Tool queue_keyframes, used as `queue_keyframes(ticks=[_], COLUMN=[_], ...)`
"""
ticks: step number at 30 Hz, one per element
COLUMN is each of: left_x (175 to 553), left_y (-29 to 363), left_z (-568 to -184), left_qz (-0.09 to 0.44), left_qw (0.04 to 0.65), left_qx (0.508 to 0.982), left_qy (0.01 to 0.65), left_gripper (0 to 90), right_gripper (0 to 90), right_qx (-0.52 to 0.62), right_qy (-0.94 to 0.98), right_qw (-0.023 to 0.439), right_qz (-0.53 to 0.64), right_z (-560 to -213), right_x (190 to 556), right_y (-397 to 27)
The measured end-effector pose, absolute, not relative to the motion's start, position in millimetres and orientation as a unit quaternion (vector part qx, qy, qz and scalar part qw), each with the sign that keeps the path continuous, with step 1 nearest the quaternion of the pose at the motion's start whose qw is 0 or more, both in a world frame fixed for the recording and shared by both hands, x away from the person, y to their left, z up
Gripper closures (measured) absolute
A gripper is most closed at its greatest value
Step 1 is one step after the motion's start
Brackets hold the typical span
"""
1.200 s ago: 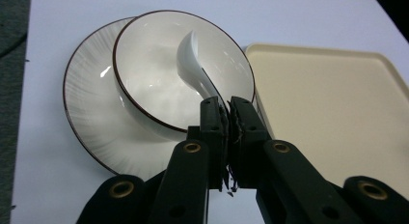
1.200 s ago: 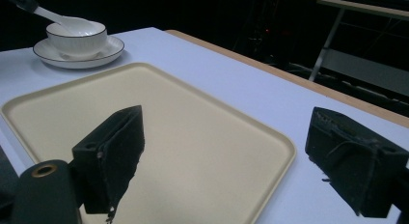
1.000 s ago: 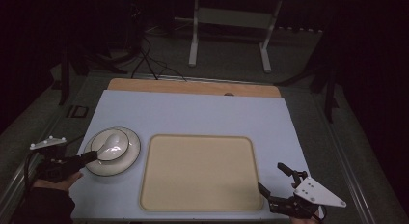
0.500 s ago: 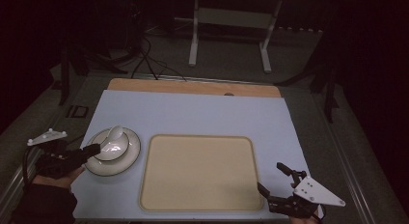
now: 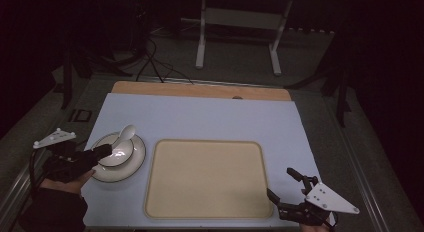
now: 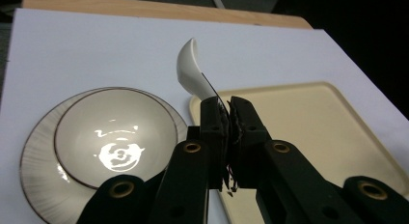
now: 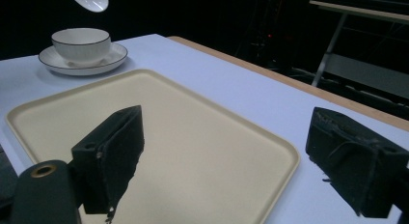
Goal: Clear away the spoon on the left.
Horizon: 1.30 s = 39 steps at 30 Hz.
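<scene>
Pale blue table, dark room

On the surface, a bowl sits on a saucer just left of the tray, with a spoon held above the bowl by the left tongs, the right tongs near the tray's right corner.

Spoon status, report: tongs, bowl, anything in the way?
Left tongs shut on spoon, held above bowl. Right tongs open, idle at tray corner. Nothing in the way.
</scene>
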<state>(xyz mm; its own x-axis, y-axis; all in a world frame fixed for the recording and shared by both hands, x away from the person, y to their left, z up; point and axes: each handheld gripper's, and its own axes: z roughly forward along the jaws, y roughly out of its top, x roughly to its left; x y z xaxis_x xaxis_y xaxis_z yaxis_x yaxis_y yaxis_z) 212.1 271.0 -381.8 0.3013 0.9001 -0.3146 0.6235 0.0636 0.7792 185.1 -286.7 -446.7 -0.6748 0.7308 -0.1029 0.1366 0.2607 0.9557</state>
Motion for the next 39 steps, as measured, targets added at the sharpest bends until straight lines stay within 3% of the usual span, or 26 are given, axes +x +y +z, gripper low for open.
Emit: queue_keyframes(ticks=[23, 39], left_x=[205.6, 196.7], left_y=[226.4, 195.1], left_z=[-371.5, -378.2], left_qz=[0.178, 0.191], left_qw=[0.466, 0.490], left_qx=[0.670, 0.643], left_qy=[0.551, 0.556], left_gripper=[86.1, 86.0], right_gripper=[12.9, 12.9], right_qx=[0.290, 0.286], right_qy=[0.744, 0.744], right_qw=[0.275, 0.274], right_qz=[0.536, 0.537], right_z=[-446.5, -446.1], right_x=[186.6, 188.5], right_y=[-285.1, -283.5])
